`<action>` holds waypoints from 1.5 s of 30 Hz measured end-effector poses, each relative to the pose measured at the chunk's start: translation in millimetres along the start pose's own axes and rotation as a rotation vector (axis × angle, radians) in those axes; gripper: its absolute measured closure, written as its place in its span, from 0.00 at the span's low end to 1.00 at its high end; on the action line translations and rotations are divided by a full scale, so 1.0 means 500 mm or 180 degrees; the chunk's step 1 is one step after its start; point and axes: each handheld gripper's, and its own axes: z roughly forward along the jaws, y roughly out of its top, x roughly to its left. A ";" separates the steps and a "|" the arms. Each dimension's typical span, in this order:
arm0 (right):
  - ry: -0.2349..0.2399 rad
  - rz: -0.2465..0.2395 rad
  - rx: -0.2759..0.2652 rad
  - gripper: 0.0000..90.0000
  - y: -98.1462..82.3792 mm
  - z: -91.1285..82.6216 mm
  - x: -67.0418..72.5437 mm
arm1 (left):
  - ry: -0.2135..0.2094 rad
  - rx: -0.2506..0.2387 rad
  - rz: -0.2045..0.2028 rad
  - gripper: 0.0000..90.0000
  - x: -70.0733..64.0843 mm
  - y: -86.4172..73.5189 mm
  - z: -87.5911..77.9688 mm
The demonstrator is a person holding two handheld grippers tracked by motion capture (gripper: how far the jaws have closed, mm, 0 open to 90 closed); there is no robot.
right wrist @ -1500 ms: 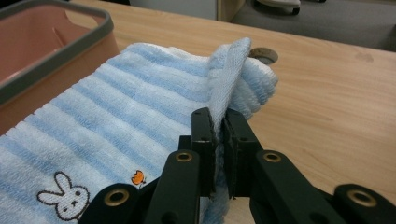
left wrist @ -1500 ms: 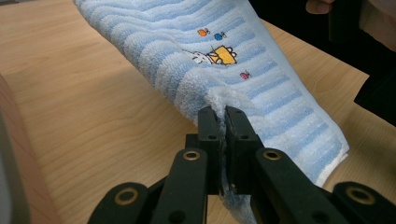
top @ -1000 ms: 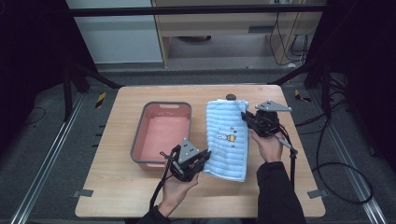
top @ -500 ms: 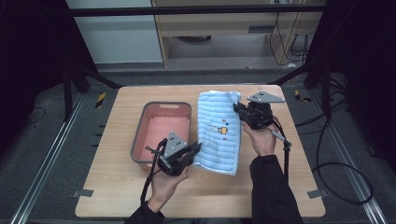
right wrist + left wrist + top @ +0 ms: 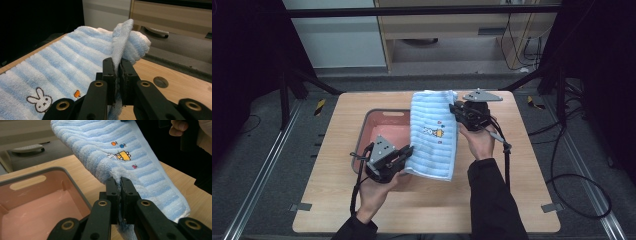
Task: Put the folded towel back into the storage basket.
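High view: I hold the striped towel [image 5: 433, 135] stretched between both tools, lifted off the surface [image 5: 522, 190] and now overhanging the pink bin [image 5: 362, 140] at frame centre, having shifted left from beside it. Left gripper [image 5: 404, 154] fingers are clamped on its near corner; right gripper [image 5: 457, 111] fingers pinch the far edge. I judge a transfer into the bin is underway.

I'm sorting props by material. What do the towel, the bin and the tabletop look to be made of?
Towel: soft looped terry cloth, likely cotton, with fuzzy blue and white ribbed stripes and small stitched pictures. Bin: moulded plastic, probably, with a smooth matte pink inside, a grey rim and a cut-out handle slot. Tabletop: pale wood or wood-look laminate, with faint grain and a flat sheen.
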 end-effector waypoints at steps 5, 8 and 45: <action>0.0072 -0.0038 -0.0023 0.94 0.015 0.024 0.026 | 0.0054 -0.0037 -0.0030 0.95 0.021 -0.003 -0.017; 0.0099 -0.0059 -0.0029 0.94 0.025 0.038 0.039 | 0.0086 -0.0053 -0.0050 0.95 0.035 -0.003 -0.026; 0.0379 -0.0082 -0.0056 0.94 0.071 0.199 0.144 | 0.0538 -0.0097 -0.0280 0.95 0.171 -0.026 -0.082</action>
